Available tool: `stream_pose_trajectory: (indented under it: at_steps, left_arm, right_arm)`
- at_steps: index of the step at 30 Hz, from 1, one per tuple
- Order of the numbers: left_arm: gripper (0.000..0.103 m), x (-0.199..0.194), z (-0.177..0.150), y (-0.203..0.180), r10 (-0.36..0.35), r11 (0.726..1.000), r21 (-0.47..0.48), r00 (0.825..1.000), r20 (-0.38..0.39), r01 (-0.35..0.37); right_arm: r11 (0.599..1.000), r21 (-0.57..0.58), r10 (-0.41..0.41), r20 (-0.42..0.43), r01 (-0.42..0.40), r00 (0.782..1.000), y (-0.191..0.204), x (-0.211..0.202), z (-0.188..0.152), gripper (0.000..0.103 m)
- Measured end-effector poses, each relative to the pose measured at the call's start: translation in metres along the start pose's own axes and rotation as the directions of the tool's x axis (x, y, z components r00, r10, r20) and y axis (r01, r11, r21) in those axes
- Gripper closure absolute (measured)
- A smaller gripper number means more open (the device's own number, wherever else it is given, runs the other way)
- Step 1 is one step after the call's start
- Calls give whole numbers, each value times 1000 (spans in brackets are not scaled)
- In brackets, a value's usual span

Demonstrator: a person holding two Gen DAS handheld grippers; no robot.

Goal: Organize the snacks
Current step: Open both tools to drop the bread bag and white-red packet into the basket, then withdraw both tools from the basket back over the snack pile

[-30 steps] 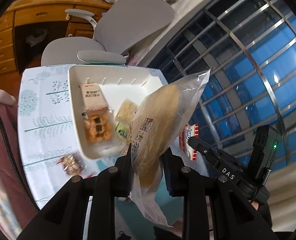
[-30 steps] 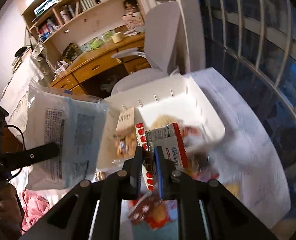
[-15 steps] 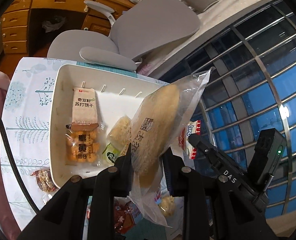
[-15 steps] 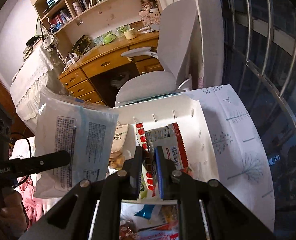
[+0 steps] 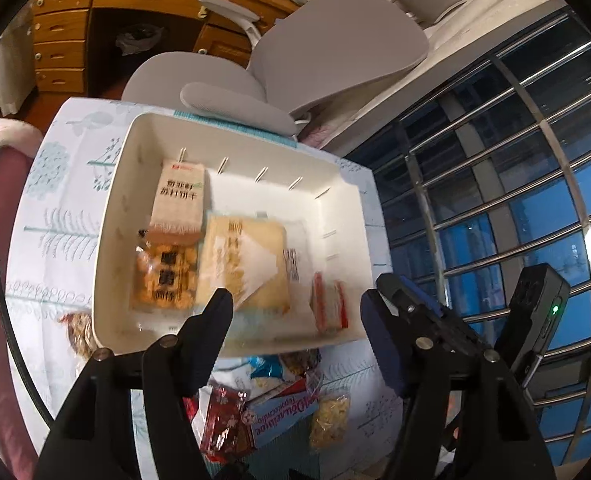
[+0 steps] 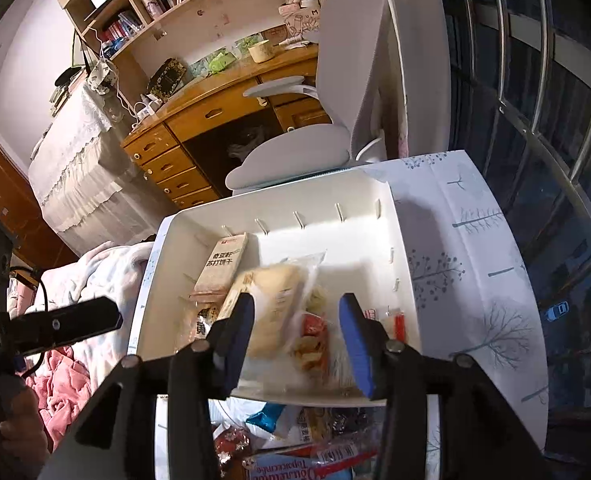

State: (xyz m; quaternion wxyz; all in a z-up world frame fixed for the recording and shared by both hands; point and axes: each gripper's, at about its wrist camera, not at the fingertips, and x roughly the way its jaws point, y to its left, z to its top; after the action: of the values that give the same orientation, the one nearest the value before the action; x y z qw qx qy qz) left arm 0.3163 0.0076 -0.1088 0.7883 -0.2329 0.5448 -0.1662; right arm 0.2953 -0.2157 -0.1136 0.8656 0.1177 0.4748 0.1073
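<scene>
Both snack packets have dropped from the grippers into the white bin (image 5: 127, 184) within the past second: the bread packet (image 5: 243, 264), earlier pinched upright in the left gripper (image 5: 295, 304), now lies flat on the bin floor, and the red-edged packet (image 5: 327, 304) that the right gripper (image 6: 295, 320) held sits near the bin's right wall. Each pair of jaws has just been opening and now stands apart with nothing between the pads, both tools hovering over the bin's near edge. The bread packet's long axis runs from the near wall toward the far wall, its printed face up, roughly parallel to the cracker packet (image 5: 179, 200) and the orange snack bag (image 5: 167, 276) beside it on the left; motion blur leaves its exact outline unclear. Trouble may come from the loose wrappers (image 5: 255, 408) heaped on the tablecloth (image 5: 63, 240) just below the bin: a low reach for them could knock the bin's near wall or snag two wrappers at once. The bread packet also appears to overlap a smaller snack beneath it, so later additions may pile unevenly and slide.
</scene>
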Motion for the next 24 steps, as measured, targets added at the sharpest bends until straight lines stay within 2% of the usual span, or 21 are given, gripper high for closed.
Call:
stream_pose_trajectory:
  at_steps: [4,5,8,15,24]
  left_arm:
    - [38,-7,-12,-3,40,999,-5,999,-25,-40]
    - [38,-10,-15,-4,49,999,0,998,-30,-49]
    - [30,-21,-26,-6,70,997,18,997,-41,-70]
    - [30,-56,-57,5,79,996,38,996,-29,-78]
    - [30,-105,-108,24,90,991,98,995,-34,-86]
  right_arm:
    - [999,39,0,5,0,1000,-2,-10,-7,43]
    - [999,49,7,10,-8,1000,-1,-15,-10,42]
    - [999,48,3,22,-4,1000,4,-26,-17,42]
    - [997,68,-29,41,26,999,26,-52,-45,42]
    - [987,158,-52,69,41,996,54,-84,-100,42]
